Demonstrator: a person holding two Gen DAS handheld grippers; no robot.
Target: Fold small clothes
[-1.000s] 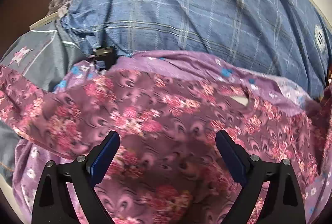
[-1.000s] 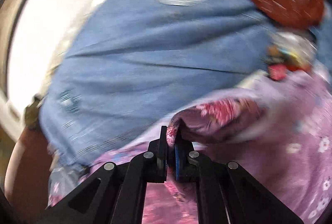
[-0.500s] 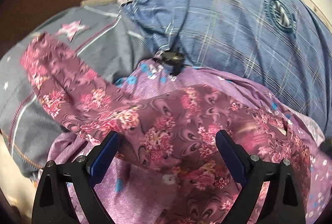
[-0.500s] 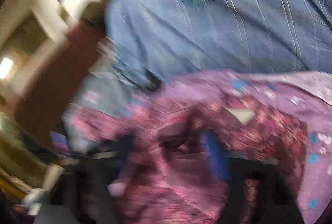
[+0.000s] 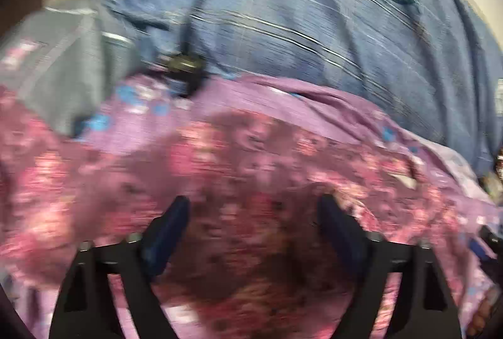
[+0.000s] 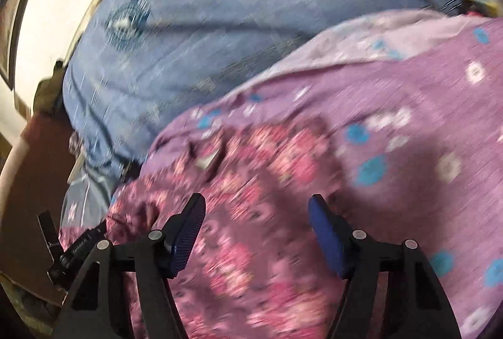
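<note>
Closing, both tongs (image 5: 254,232) (image 6: 256,229) hover over the pink floral garment (image 6: 251,213).

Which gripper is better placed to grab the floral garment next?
Probably the right gripper: open over the floral garment near its edge. The left gripper hangs over its middle; both are closing.

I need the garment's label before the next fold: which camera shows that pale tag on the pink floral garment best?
The right wrist view: the pale tag is nearer and less blurred. The left wrist view shows it smaller, smeared, toward the right edge.
</note>
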